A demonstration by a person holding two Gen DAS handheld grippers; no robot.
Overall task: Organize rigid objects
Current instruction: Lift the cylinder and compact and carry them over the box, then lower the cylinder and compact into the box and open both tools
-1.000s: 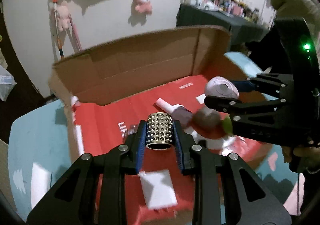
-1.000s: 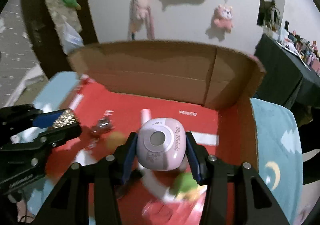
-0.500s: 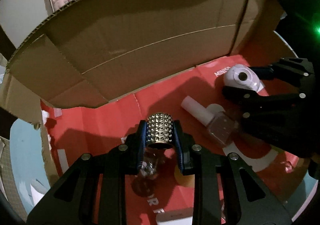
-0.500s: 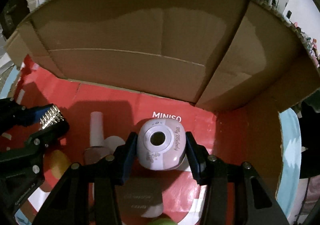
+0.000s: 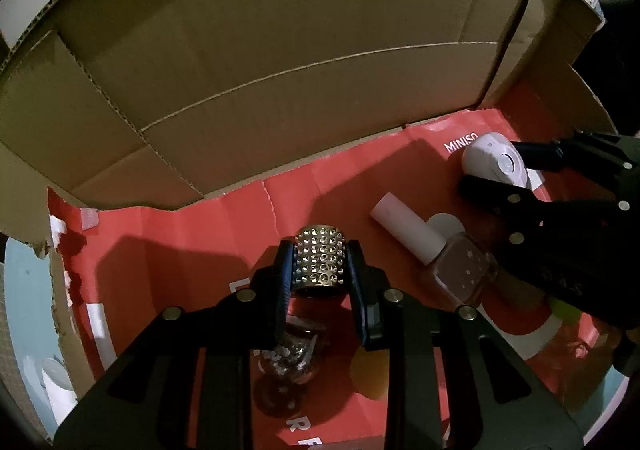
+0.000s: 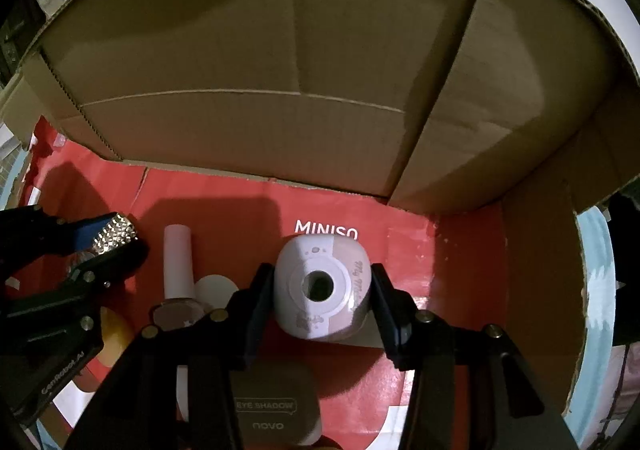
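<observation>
My left gripper [image 5: 320,247] is shut on a gold studded cylinder [image 5: 320,268], held low over the red floor of a cardboard box [image 5: 280,50]. In the right wrist view that cylinder [image 6: 114,236] shows at the left edge. My right gripper [image 6: 320,271] is shut on a pink and white toy camera [image 6: 322,290], lens facing me, just below the MINISO print. In the left wrist view the camera [image 5: 494,164] sits at the right between the black fingers [image 5: 492,190]. Whether either object touches the floor I cannot tell.
A nail polish bottle with a white cap [image 5: 432,250] lies between the grippers. A glittery jar [image 5: 288,354] lies under the left gripper, a yellow piece [image 5: 368,378] beside it. A grey eye shadow case [image 6: 276,406] lies under the right gripper. Tall box walls [image 6: 280,50] stand close ahead.
Both grippers came down from above the box rim into the box, each keeping its object. Over the last half second they barely moved.
</observation>
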